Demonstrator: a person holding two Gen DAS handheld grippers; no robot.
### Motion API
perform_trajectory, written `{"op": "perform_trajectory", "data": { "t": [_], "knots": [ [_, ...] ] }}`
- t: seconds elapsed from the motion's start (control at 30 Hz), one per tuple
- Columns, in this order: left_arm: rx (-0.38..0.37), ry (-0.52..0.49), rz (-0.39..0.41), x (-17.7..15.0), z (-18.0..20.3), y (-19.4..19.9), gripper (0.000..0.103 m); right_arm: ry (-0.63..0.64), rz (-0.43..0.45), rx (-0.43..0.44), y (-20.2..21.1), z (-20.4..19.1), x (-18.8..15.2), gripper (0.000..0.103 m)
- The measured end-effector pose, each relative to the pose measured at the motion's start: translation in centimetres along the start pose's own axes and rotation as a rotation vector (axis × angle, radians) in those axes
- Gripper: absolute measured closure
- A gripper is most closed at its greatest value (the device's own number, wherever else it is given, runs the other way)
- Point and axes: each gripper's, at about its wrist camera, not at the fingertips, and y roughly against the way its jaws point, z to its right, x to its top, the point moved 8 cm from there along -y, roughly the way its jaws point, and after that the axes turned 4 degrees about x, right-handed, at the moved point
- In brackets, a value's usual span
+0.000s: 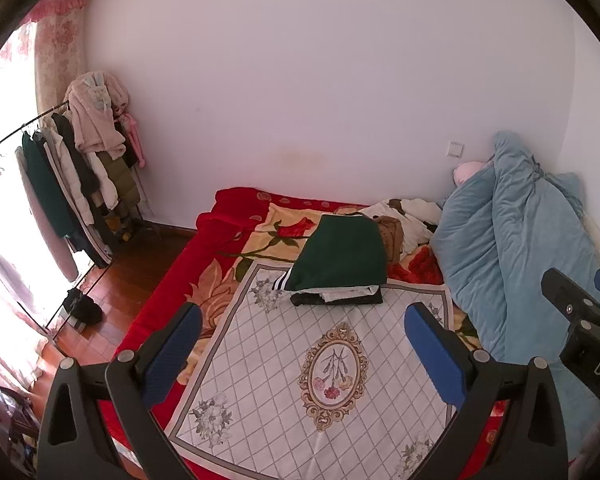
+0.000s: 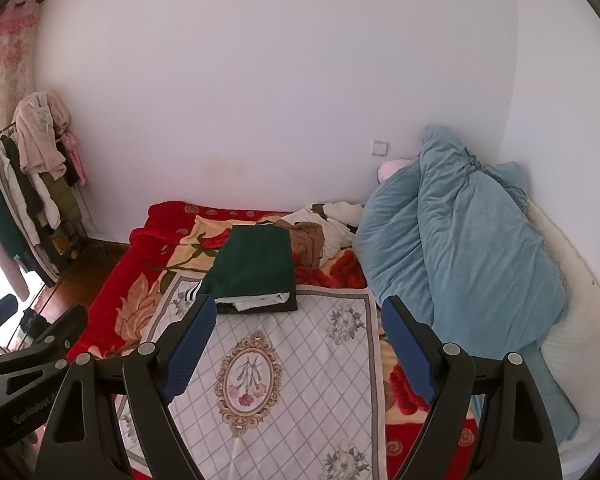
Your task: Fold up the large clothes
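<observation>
A stack of folded clothes with a dark green garment [image 1: 340,254] on top lies at the far edge of a white checked cloth [image 1: 300,380] on the bed; it also shows in the right wrist view [image 2: 256,266]. A loose heap of white and brown clothes [image 1: 404,220] lies behind it. My left gripper [image 1: 304,344] is open and empty, held above the white cloth [image 2: 284,368]. My right gripper [image 2: 296,344] is open and empty above the same cloth, and shows at the right edge of the left wrist view [image 1: 580,300].
A red floral blanket [image 1: 172,280] covers the bed. A bunched light blue duvet [image 1: 512,248] fills the bed's right side. A clothes rack [image 1: 72,176] with hanging garments stands at the left by the window. Wooden floor [image 1: 132,264] lies between rack and bed.
</observation>
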Motion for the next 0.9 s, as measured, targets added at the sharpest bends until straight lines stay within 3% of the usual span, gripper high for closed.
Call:
{"op": "perform_trajectory", "data": {
  "t": [0.9],
  "knots": [
    [0.004,0.0,0.01,-0.09,-0.23,0.3,0.0,0.004,0.011,-0.002,0.25,-0.24,-0.03,0.017]
  ]
}}
